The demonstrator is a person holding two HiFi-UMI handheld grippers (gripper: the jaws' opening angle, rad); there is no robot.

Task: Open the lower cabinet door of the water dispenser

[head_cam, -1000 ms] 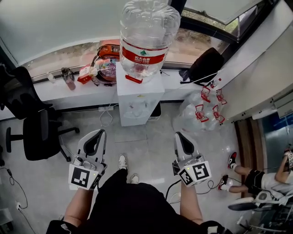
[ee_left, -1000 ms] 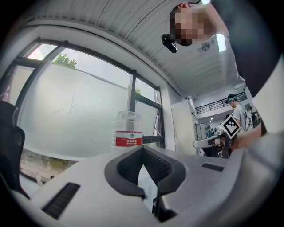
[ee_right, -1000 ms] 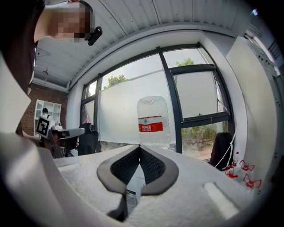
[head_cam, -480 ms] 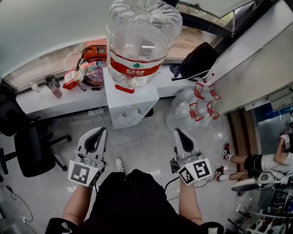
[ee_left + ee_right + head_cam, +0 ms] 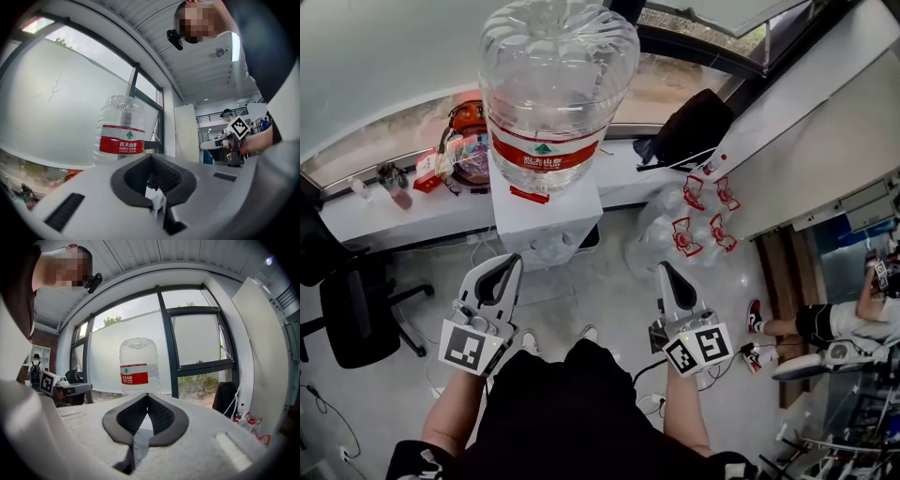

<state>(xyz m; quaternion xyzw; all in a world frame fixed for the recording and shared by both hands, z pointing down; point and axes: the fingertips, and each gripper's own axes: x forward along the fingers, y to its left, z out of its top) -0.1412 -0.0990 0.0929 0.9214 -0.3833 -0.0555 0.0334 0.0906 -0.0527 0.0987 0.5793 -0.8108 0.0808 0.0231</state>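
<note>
Facing the dispenser, white, topped by a big upturned bottle, backed against the window bench. Holding left gripper and right gripper out level, one to each side, both well short of the cabinet. With the left's fingers shut tip to tip on nothing; likewise on the right, pads pressed together, empty. Looking for the lower door somewhere down the front face, squeezed to a sliver by the steep downward view; no handle or edge to be made out.

Judged as the approach: door not yet touched. To do it well: bring one gripper down to door level, part its fingers before arriving, find the free edge opposite the hinge, pinch or hook it there, then pull along the door's arc rather than straight back. Best to hold the other gripper clear of the swing, to mind the empty bottles on the floor just right of the cabinet, and to avoid any tug hard enough to rock the load above.
</note>
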